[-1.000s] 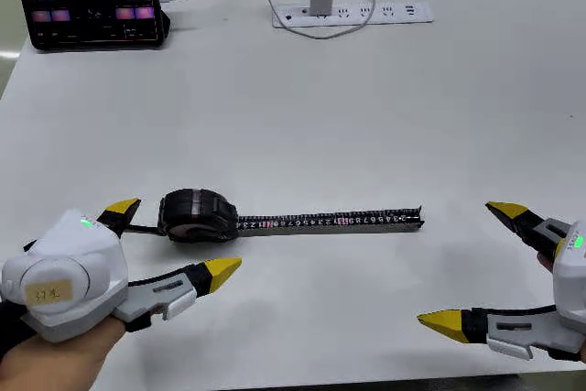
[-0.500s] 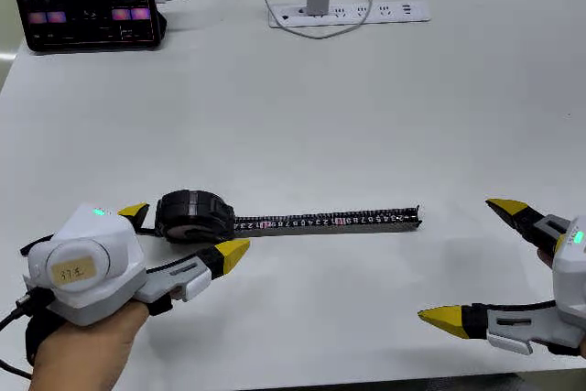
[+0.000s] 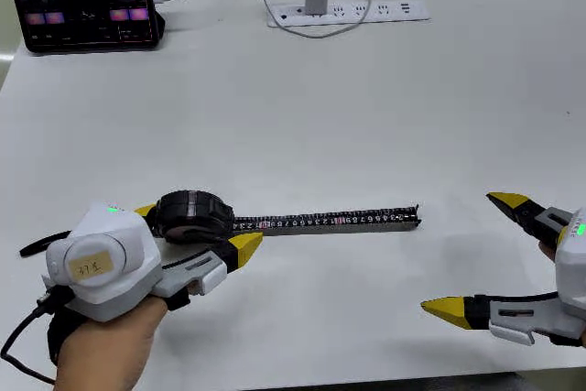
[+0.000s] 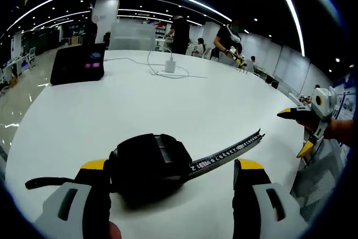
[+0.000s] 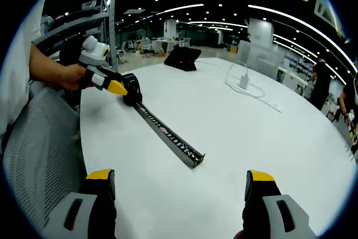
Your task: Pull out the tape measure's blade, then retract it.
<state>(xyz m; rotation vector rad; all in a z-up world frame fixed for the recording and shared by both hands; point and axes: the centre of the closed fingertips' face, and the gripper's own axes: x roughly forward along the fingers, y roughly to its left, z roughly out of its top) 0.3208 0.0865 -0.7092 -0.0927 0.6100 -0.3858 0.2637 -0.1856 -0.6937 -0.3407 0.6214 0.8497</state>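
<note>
Tape (image 3: 192, 217): black case with a ribbed back, near the front edge of the table (image 3: 302, 116), on its left part. A dark strap (image 4: 42, 183) trails from the case to the left.
Blade (image 3: 330, 220): pulled out to the right, about parallel to the front edge, resting on the table. It is dark with pale numbers and some red marks. The hook end (image 5: 196, 160) is free; nothing touches it.
Why blade lies out: I judge the lock is on, otherwise the spring would draw it in. So the pull seems done and the retract is not yet done.
Left gripper (image 3: 196, 227): jaws open, one on each side of the case. In the left gripper view the left jaw is just beside the case, or touching it; I cannot tell which. The right jaw is apart, beyond the blade. I think it stands so to steady the case for the release.
Right gripper (image 3: 472, 253): jaws wide open, holding nothing, near the front right corner, well apart from the hook. I judge it waits there, out of the blade's way.
Risk: the blade may snap back fast and the case may jump if I grip it weakly.
</note>
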